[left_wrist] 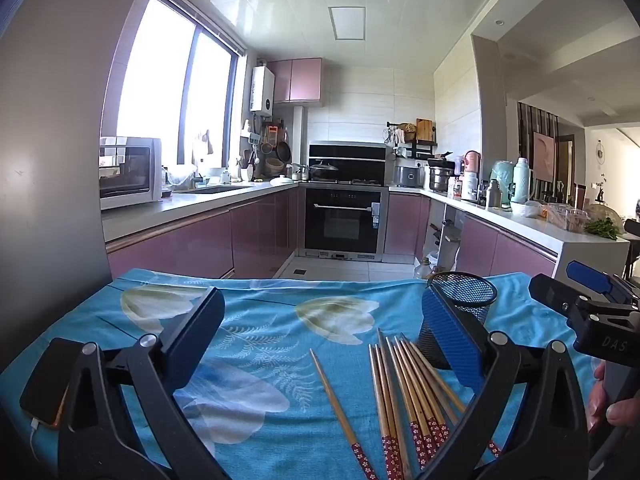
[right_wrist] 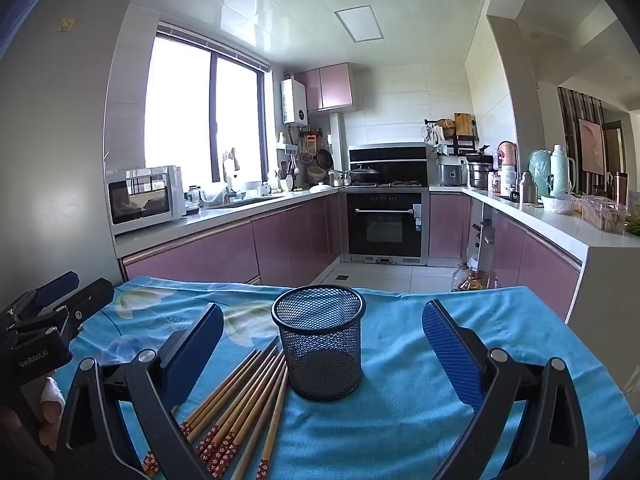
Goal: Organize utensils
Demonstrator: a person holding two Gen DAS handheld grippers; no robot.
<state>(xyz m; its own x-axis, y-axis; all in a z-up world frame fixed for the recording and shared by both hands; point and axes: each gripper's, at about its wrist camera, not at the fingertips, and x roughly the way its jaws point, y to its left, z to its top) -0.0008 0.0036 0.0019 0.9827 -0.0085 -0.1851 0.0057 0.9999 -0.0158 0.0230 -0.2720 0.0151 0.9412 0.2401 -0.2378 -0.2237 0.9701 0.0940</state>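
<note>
Several wooden chopsticks (left_wrist: 412, 392) with red flowered ends lie in a loose bundle on the blue flowered tablecloth (left_wrist: 272, 320); one chopstick (left_wrist: 336, 404) lies apart to their left. A black mesh cup (right_wrist: 319, 342) stands upright and empty just right of the chopsticks (right_wrist: 240, 400). My left gripper (left_wrist: 320, 344) is open above the cloth, the bundle between its fingers and touching neither. My right gripper (right_wrist: 322, 350) is open too, the cup between its fingers without contact. In the left wrist view the cup (left_wrist: 464, 300) shows behind the right finger (left_wrist: 448, 340).
A phone (left_wrist: 44, 384) on a cable lies at the cloth's left edge. The right gripper's body and a hand (left_wrist: 612, 400) show at the far right of the left view. Beyond the table's far edge are pink kitchen cabinets (right_wrist: 280, 240), an oven (right_wrist: 384, 224) and crowded counters.
</note>
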